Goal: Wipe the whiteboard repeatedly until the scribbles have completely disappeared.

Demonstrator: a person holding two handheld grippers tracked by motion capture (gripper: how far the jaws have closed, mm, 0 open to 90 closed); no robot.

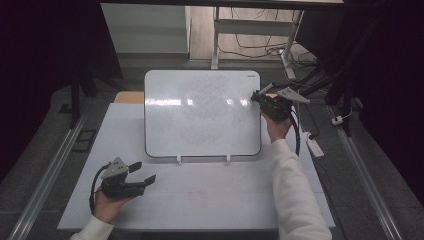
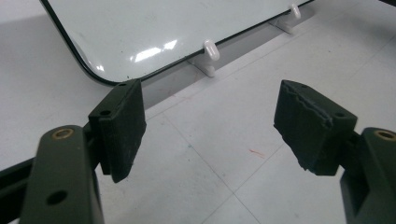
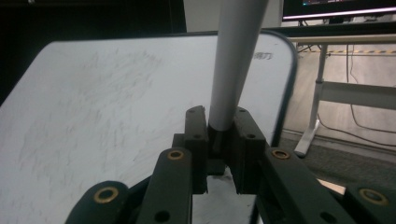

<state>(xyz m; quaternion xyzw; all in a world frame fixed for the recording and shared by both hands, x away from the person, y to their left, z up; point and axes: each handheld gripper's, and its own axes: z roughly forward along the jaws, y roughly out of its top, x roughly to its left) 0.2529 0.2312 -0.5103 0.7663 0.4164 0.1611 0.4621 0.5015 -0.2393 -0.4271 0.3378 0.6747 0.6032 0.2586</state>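
- Right gripper [image 3: 219,135] at the whiteboard's [image 1: 200,115] right edge, jaws clamped on a marker [image 3: 236,60]
- Left gripper [image 2: 210,135] over the table [image 1: 200,200], jaws apart

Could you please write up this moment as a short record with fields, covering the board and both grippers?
surface: white table
board: whiteboard propped upright on two small white feet, faint smudges on its face
left gripper: jaws open and holding nothing, low over the table in front of the board's lower left corner
right gripper: jaws shut on a grey marker, at the board's upper right edge
marker: tip end out of sight; whether it touches the board cannot be told
beyond table: white desk legs and cables on the floor
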